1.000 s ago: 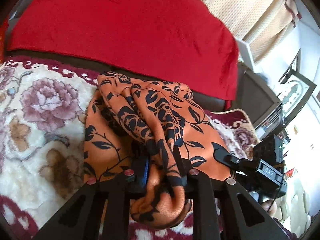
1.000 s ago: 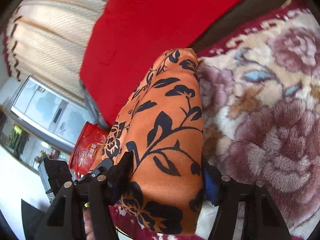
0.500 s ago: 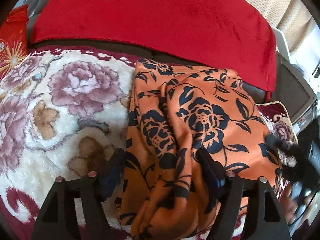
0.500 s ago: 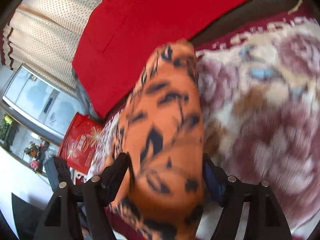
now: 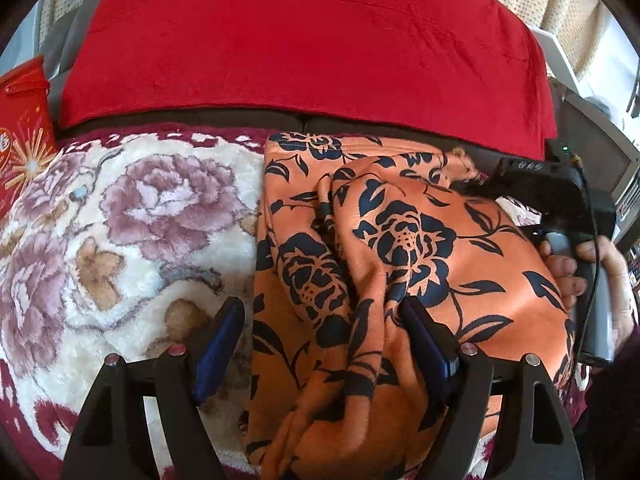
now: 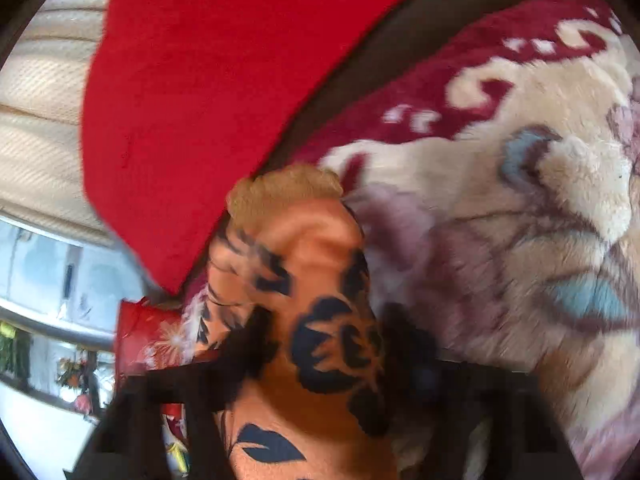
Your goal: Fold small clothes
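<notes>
An orange cloth with black flowers (image 5: 384, 264) lies folded and rumpled on the floral blanket (image 5: 120, 240). My left gripper (image 5: 320, 328) is open, its blue-padded fingers (image 5: 220, 340) spread wide, with a loose ridge of the cloth between them. The right gripper shows in the left wrist view (image 5: 560, 208) at the cloth's right edge, held by a hand. In the blurred right wrist view my right gripper (image 6: 332, 344) has its jaws spread on either side of the orange cloth (image 6: 320, 320).
A red blanket (image 5: 304, 48) covers the sofa back behind the cloth. A red gift bag (image 5: 24, 136) stands at the far left. Beige curtains (image 6: 40, 112) and a window are beyond the sofa.
My left gripper has opened and let go of the cloth, which now lies spread on the blanket. The right gripper has moved fast, and its view is blurred.
</notes>
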A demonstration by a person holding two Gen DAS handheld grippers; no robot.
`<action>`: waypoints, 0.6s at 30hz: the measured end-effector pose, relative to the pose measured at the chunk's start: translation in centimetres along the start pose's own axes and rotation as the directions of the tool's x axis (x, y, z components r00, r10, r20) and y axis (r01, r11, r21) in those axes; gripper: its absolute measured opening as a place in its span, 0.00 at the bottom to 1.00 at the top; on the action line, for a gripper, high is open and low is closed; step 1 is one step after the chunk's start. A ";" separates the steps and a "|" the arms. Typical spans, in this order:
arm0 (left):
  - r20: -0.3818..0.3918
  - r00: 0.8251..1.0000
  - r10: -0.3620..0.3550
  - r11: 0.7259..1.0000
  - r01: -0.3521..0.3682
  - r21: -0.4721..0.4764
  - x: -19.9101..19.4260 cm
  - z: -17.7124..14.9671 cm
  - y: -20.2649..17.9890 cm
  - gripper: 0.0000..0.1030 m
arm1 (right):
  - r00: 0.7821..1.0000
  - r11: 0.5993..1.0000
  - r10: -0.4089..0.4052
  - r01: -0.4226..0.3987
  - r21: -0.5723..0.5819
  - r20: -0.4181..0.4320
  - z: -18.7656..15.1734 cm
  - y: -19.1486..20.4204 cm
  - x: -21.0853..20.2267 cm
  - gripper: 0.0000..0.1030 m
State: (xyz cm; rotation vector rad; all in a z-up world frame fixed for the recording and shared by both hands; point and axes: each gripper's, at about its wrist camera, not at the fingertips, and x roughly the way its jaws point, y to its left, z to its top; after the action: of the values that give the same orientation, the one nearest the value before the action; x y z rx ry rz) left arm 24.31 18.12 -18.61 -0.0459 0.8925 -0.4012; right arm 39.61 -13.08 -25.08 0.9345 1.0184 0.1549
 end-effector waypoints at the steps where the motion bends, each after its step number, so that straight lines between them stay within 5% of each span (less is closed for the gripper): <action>1: 0.001 1.000 0.006 1.000 -0.006 0.004 0.1 0.0 -0.1 0.79 | 1.000 1.000 0.002 -0.001 -0.009 0.008 0.0 -0.1 -0.1 0.42; 6: 0.009 0.999 0.032 0.999 -0.032 0.020 0.2 0.0 -0.3 0.79 | 0.996 0.993 -0.070 0.075 -0.091 0.059 -0.9 1.9 -1.7 0.46; 9: 0.015 0.999 0.038 0.999 -0.039 0.027 0.0 -0.1 -0.3 0.79 | 0.996 0.994 -0.023 0.031 -0.100 0.081 -2.2 2.6 -4.2 0.69; 18: 0.030 0.997 0.068 0.997 -0.069 0.043 -1.0 -0.6 -1.2 0.80 | 0.993 0.955 -0.026 0.059 -0.292 0.117 -10.3 3.5 -10.8 0.70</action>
State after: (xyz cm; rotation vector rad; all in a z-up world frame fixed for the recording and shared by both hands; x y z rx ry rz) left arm 22.91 17.42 -18.02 0.0195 0.8542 -0.3551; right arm 26.58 -10.34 -17.35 0.6409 0.8823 0.2102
